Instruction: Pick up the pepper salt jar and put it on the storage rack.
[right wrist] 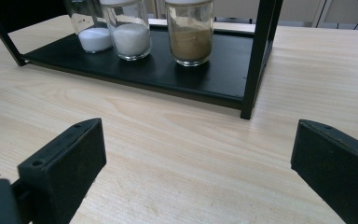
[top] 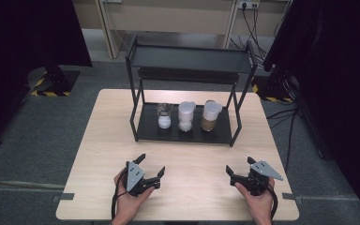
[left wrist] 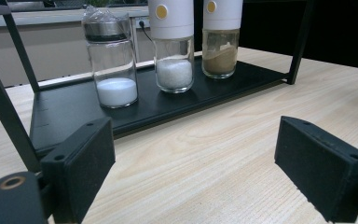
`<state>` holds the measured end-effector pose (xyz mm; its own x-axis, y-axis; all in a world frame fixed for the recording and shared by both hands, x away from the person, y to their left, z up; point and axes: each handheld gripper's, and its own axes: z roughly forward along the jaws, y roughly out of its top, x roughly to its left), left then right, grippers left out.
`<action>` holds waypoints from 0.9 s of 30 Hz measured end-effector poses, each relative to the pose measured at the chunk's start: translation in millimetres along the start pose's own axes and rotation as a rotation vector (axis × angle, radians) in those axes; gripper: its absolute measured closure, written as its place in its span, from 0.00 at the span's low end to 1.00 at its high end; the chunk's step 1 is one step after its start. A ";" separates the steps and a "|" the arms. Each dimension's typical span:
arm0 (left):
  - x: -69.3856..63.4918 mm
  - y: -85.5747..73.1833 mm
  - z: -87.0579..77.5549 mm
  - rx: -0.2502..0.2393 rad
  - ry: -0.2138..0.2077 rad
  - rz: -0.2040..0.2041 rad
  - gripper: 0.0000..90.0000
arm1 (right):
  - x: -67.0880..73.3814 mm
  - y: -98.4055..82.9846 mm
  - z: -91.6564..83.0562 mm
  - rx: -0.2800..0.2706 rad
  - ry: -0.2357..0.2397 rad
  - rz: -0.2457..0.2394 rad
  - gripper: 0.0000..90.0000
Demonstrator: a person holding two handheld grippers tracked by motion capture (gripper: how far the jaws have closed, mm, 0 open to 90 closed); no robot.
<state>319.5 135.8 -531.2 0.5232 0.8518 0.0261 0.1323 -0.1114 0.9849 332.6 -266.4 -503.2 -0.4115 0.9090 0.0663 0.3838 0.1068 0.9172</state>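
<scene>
Jars are lined up three in a row on the black rack's (top: 143, 126) bottom tray, at the centre of the high view: a clear jar (top: 164, 116), a white-capped jar (top: 185, 116) and a brown-filled jar (top: 210, 116). No step is judged begun, as the left claw (top: 151, 167) and right claw (top: 239, 170) are held wide open and empty over the surface (top: 197, 187), well apart from the rack. A forward reach to one jar would be called for next.
</scene>
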 end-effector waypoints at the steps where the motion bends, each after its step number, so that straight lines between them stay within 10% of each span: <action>1: -0.1 0.0 0.0 0.000 0.000 0.000 0.13 | -0.5 -0.3 -0.5 -0.001 -0.001 0.001 0.04; 27: -0.5 0.0 -0.1 -0.002 0.002 0.000 0.13 | -12.1 -6.7 -16.3 -0.012 -0.015 0.006 0.04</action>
<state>319.1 135.4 -531.3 0.5218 0.8526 0.0263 0.1310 -0.1106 0.9852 321.4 -284.7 -503.7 -0.3972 0.9154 0.0659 0.3761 0.0968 0.9215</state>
